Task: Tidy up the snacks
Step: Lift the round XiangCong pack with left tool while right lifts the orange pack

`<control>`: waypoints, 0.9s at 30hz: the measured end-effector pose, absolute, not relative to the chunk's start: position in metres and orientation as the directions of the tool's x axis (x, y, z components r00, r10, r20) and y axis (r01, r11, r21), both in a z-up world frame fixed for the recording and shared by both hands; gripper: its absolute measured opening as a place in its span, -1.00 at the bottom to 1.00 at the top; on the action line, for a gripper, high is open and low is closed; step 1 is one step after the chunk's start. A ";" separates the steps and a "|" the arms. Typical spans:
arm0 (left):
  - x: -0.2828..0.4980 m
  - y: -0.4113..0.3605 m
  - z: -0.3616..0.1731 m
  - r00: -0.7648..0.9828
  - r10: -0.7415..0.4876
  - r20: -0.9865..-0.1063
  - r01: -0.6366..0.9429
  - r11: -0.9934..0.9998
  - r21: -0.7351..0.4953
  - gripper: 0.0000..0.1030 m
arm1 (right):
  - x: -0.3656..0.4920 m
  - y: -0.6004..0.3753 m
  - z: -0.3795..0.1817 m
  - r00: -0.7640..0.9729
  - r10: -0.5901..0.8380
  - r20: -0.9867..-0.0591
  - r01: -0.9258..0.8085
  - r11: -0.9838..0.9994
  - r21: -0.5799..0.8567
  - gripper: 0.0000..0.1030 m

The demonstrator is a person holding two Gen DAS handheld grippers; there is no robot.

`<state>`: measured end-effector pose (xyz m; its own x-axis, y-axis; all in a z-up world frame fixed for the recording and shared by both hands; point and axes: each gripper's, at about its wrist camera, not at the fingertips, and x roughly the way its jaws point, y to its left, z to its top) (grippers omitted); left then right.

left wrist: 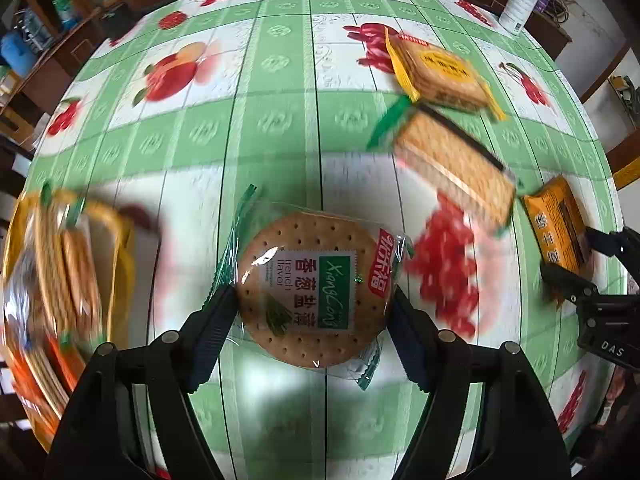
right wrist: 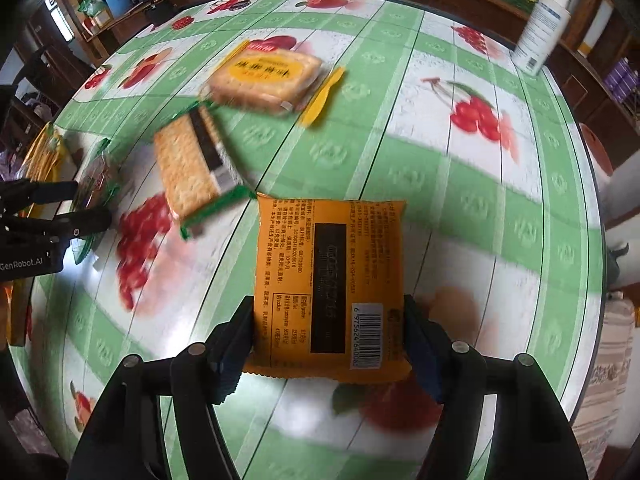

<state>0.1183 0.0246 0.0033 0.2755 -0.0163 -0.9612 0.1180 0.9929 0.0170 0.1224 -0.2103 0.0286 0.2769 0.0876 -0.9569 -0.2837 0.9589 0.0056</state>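
The left tongs [left wrist: 312, 300] hold a round cracker packet [left wrist: 312, 288] by its two sides, one dark pad pressed against each edge of the clear wrapper. Inside the wrapper is one big brown biscuit with small holes, and on it a white and green label with red Chinese letters and the words "french flavor"; the ends of the wrapper are green and zigzag cut. The packet is above the surface [left wrist: 280, 120], which has a green and white cloth with printed red fruits. To the left of the left tongs is a yellow basket [left wrist: 120, 248], blurred, with several cracker packets standing inside it. The right tongs [right wrist: 328, 332] hold an orange square packet [right wrist: 328, 280] by its left and right edges, with its back side facing the camera: small black text, a dark band down the middle and a white barcode near the right pad. Ahead of the right tongs and a little to the left, a green-edged cracker packet [right wrist: 192, 168] lies on the surface, with pale square crackers and a dark stripe. Just beyond it lies a yellow-edged cracker packet [right wrist: 264, 76] with a yellow oval label; the two are near each other, but I cannot tell if they touch. Far ahead on the right stands a white bottle [right wrist: 540, 32] at the edge of the surface.
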 end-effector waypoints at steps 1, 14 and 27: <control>0.109 0.024 0.003 0.288 -0.016 -0.957 0.111 0.994 0.017 0.43 | 0.115 -0.210 0.029 0.280 0.088 -0.956 -0.279 0.960 0.007 0.38; 0.033 0.023 0.019 0.359 -0.018 -0.933 0.095 0.995 0.017 0.42 | 0.033 -0.192 0.031 0.284 0.134 -0.949 -0.208 0.975 0.075 0.38; 0.002 0.038 0.041 0.411 -0.044 -0.910 0.128 0.992 0.010 -0.17 | 0.003 -0.160 0.054 0.292 0.176 -0.940 -0.217 0.970 0.114 0.37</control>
<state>0.0022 0.0381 0.0413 0.4113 -0.0440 -0.9105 0.1278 0.9918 0.0098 0.0028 -0.1601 0.0542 0.2919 0.1755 -0.9402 -0.2172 0.9695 0.1136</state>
